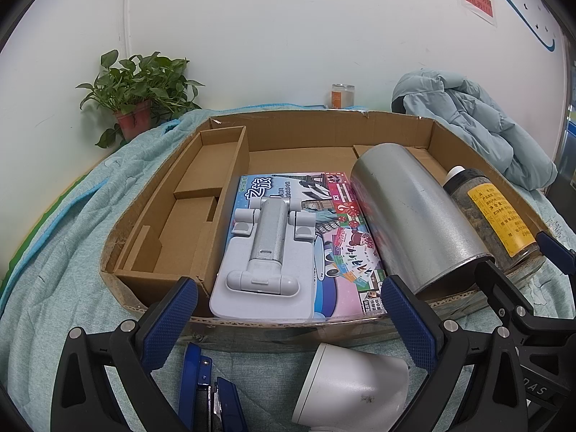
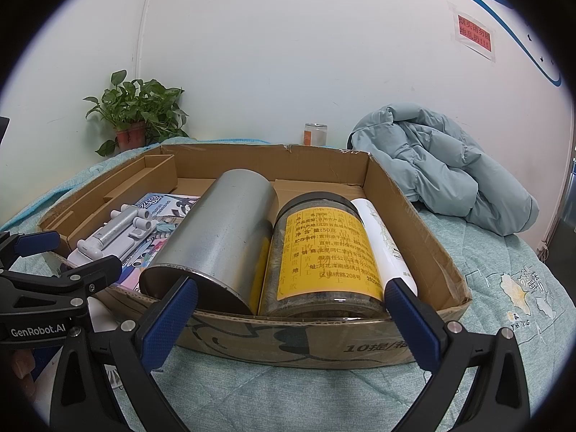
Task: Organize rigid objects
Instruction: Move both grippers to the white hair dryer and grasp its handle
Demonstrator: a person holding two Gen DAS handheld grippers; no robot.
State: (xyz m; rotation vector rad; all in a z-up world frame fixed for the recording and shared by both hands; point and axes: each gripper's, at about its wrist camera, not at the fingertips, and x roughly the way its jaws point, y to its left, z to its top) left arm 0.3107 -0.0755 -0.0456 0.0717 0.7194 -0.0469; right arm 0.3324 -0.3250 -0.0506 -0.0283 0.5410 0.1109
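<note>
While most of the sorting looks done, judging by what already lies inside the shallow cardboard box (image 1: pixel 324 126): folded grey phone stand (image 1: pixel 264 248) resting on a colourful game box (image 1: pixel 345 237) near the box's middle, metal cylinder (image 2: pixel 219 230) lying on its side just right of that, yellow-labelled jar (image 2: pixel 324 255) touching the cylinder, white bottle (image 2: pixel 381 241) against the box's right wall. Left out, just in front of the box's near wall: blue stapler (image 1: pixel 205 388) and white cone-shaped object (image 1: pixel 352 385), probably next to go in. Left gripper (image 1: pixel 288 327) spread wide and empty, poised above those two. Right gripper (image 2: pixel 291 320) likewise parted, holding nothing, before the near wall. Under the box, pale teal quilted bedding (image 2: pixel 504 288). Behind the box: crumpled light-blue jacket (image 2: pixel 442 169), potted plant (image 1: pixel 138 93), small jar (image 1: pixel 342 96), white wall.
</note>
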